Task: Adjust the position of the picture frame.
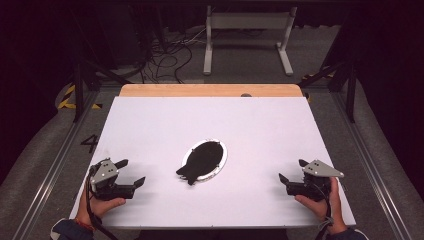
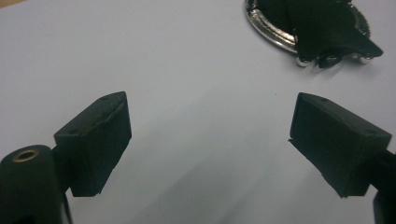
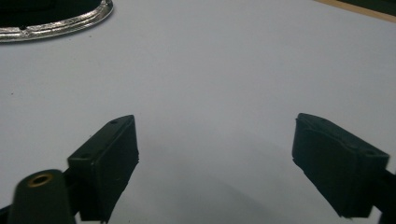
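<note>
Silver oval tray noted at table centre on white table cover, long axis running from 7 o'clock to 1 o'clock. Black cloth bunched inside tray, a tail spilling over the rim at 7 o'clock onto the cover. Seen again in the left gripper view at 1 o'clock: polished rim, small ball feet, cloth draped over the edge. Material and fold lines not readable against the dark; possibly a soft fabric.

Left gripper resting low at 9 o'clock of the tray, well apart, jaws spread wide with nothing between. Right gripper at 3 o'clock, likewise well apart, jaws released and empty. Both aimed inward toward the tray.

Judged stage: approach not yet begun. Recommended handling: bring left gripper in toward the overhanging tail, the most accessible edge, and pinch cloth alone, clear of the metal rim. Keep right gripper ready to steady the tray at its near rim, since a light footed tray may slide or tip on lift.
</note>
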Motion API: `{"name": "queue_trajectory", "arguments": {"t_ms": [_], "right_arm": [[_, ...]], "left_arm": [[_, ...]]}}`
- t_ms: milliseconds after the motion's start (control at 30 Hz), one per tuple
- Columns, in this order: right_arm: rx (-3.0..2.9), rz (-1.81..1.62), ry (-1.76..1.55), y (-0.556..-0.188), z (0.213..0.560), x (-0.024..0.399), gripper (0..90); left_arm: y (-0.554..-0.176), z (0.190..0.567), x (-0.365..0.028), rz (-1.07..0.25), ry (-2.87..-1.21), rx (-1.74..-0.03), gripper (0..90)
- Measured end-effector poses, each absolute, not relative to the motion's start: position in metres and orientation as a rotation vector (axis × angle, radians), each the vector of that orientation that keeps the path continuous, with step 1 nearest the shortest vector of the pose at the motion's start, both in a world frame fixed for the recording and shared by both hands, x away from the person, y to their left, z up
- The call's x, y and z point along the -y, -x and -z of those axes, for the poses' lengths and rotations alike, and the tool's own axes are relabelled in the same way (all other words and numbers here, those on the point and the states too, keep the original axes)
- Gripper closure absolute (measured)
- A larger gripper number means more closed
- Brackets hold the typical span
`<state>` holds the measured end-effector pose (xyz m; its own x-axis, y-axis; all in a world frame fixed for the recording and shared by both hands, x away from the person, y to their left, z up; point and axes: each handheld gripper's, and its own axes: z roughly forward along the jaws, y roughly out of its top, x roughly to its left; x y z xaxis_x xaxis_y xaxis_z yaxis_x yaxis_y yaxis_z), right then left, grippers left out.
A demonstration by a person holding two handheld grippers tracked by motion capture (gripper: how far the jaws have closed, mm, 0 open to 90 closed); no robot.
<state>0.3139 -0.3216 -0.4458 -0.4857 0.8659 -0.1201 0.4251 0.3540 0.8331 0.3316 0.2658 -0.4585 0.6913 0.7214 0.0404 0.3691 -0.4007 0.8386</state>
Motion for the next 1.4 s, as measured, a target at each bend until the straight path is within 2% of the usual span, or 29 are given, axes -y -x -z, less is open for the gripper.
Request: {"name": "queue_trajectory", "arguments": {"t_ms": [33,300,400,433,467,500,533,567,600,700,800,867,1133,1400], "right_arm": [[-2.073,-1.027,-1.112,-0.315,0.446,0.322,21.2],[-2.055,-1.030,-1.134,-0.317,0.446,0.324,25.7],[-2.066,-1.034,-1.130,-0.316,0.447,0.324,30.8],[-2.076,-1.047,-1.122,-0.315,0.447,0.324,33.9],[-2.085,-1.057,-1.120,-0.315,0.447,0.323,38.0],[-2.095,-1.057,-1.112,-0.315,0.447,0.322,43.4],[-2.095,-1.057,-1.112,-0.315,0.447,0.322,43.4],[-2.101,-1.067,-1.104,-0.316,0.447,0.322,48.3],[-2.101,-1.067,-1.104,-0.316,0.447,0.322,48.3],[-2.113,-1.080,-1.111,-0.318,0.448,0.321,56.2],[-2.150,-1.094,-1.111,-0.320,0.448,0.317,66.7],[-2.169,-1.102,-1.098,-0.319,0.448,0.313,72.6],[-2.182,-1.138,-1.054,-0.318,0.445,0.301,85.7],[-2.185,-1.207,-1.058,-0.327,0.440,0.282,90.0]], "left_arm": [[-0.332,0.458,-0.266,-0.508,-2.023,-0.837,15.9],[-0.331,0.461,-0.266,-0.502,-2.052,-0.827,26.4],[-0.332,0.460,-0.266,-0.498,-2.049,-0.821,34.6],[-0.333,0.459,-0.264,-0.495,-2.055,-0.816,34.6],[-0.334,0.459,-0.263,-0.495,-2.057,-0.808,37.7],[-0.336,0.458,-0.261,-0.496,-2.060,-0.784,44.4],[-0.336,0.458,-0.261,-0.496,-2.060,-0.784,48.2],[-0.338,0.457,-0.260,-0.493,-2.066,-0.769,53.9],[-0.340,0.456,-0.259,-0.494,-2.064,-0.766,53.9],[-0.348,0.454,-0.254,-0.474,-2.065,-0.748,68.4],[-0.358,0.454,-0.246,-0.436,-2.095,-0.720,76.3],[-0.363,0.454,-0.240,-0.422,-2.106,-0.696,76.3],[-0.377,0.451,-0.209,-0.365,-2.148,-0.634,83.7],[-0.383,0.451,-0.187,-0.315,-2.180,-0.618,87.5]]}}
